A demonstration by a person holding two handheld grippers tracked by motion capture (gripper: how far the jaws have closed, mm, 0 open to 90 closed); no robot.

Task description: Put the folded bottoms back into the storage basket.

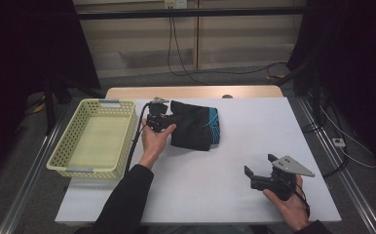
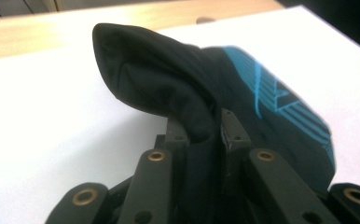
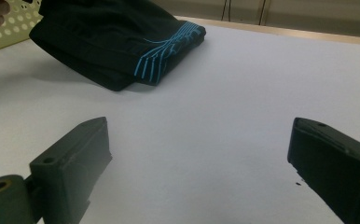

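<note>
Across the white table (image 1: 215,161), set in a dim room with cables trailing over the grey floor behind, not much was laid out. Off on the left edge a pale yellow basket (image 1: 69,146) was parked, just beside the folded black cloth with blue stripes (image 1: 196,124). That cloth was pinched at its near edge by the left gripper (image 2: 205,135) and held partly lifted off the table. Well apart, the right gripper (image 1: 260,165) was kept spread wide, nothing gripped.
</note>
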